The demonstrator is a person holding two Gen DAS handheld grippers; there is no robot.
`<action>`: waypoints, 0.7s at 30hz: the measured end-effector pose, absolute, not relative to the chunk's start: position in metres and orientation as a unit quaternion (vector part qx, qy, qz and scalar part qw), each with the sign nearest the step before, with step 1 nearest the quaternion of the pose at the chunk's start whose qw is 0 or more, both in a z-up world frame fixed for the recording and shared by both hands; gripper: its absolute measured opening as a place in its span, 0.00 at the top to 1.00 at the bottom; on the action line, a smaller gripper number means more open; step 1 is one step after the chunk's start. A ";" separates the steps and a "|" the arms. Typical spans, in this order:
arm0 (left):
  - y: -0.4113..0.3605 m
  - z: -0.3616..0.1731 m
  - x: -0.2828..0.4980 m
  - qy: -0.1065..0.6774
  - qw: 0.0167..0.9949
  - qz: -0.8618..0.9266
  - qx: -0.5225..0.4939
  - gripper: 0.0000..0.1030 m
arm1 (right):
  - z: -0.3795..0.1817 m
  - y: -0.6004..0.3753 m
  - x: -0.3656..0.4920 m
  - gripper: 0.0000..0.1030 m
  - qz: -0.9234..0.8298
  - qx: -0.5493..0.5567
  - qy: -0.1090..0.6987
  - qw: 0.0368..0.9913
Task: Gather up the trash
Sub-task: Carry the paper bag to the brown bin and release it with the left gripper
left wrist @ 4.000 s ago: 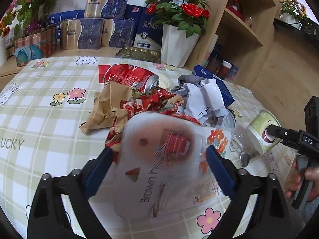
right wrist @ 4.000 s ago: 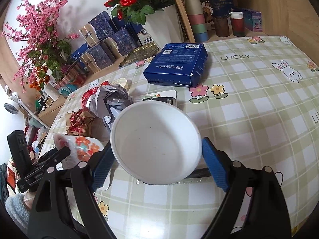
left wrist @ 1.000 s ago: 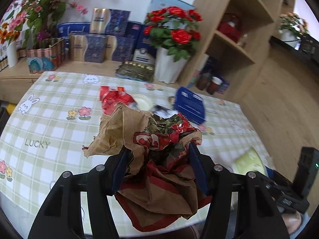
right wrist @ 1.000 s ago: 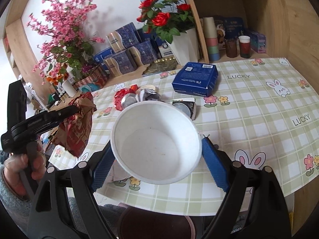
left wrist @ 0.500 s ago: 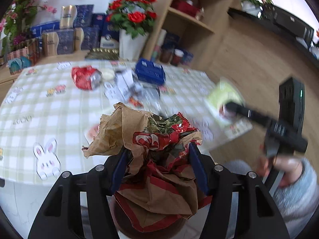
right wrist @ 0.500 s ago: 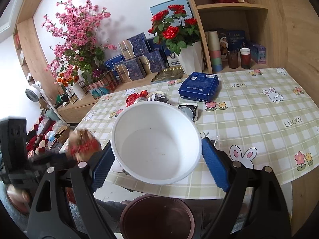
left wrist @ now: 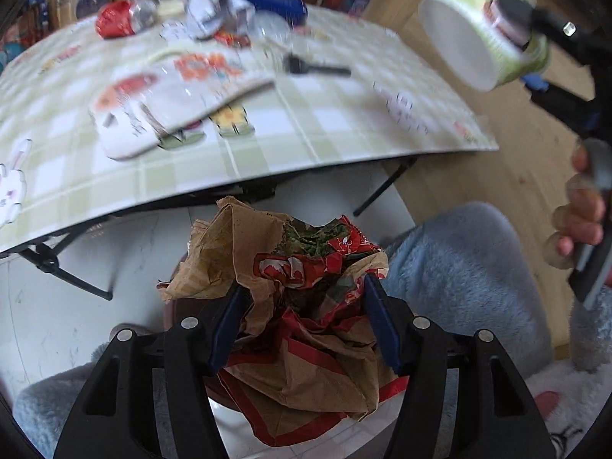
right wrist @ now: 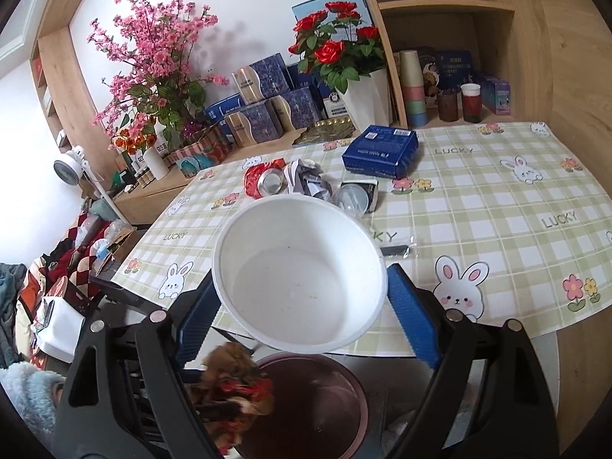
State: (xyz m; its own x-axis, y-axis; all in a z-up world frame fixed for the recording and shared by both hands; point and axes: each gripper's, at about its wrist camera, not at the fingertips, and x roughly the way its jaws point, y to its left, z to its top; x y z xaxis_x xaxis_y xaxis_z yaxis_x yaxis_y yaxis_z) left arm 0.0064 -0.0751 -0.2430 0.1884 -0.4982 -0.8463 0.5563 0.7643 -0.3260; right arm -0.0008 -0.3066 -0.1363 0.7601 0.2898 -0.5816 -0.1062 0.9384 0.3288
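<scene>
My left gripper (left wrist: pixel 304 321) is shut on a crumpled brown and red paper bag (left wrist: pixel 290 290) and holds it below the table edge, over the dark red bin (right wrist: pixel 321 409). The bag also shows in the right wrist view (right wrist: pixel 233 386), at the bin's left rim. My right gripper (right wrist: pixel 302 302) is shut on a white paper bowl (right wrist: pixel 298 279), held above the bin in front of the table; the bowl's green outside shows in the left wrist view (left wrist: pixel 482 26).
On the checked tablecloth (right wrist: pixel 478 210) lie a red can (right wrist: pixel 264 179), crumpled white paper (right wrist: pixel 310 181), a clear lid (right wrist: pixel 350 199), a blue box (right wrist: pixel 380 149), a small black item (right wrist: pixel 397 249) and a white printed wrapper (left wrist: pixel 168 95). Folding table legs (left wrist: pixel 57 267) stand near the bin.
My left gripper has carried the paper bag off the table and down to the bin. My right gripper with the bowl has stayed above the bin.
</scene>
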 end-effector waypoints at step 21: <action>-0.144 -0.314 0.016 0.581 0.723 -0.363 0.087 0.26 | -0.170 -0.346 0.001 0.18 0.079 0.166 0.349 0.919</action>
State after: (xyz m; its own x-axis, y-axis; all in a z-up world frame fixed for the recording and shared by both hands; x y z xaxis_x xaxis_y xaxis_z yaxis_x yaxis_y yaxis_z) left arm 0.0161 -0.1443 -0.3144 0.0614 -0.4249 -0.9031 0.6259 0.7212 -0.2968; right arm 0.0006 -0.3462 -0.1704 0.7434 0.2616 -0.6155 -0.0290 0.9321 0.3610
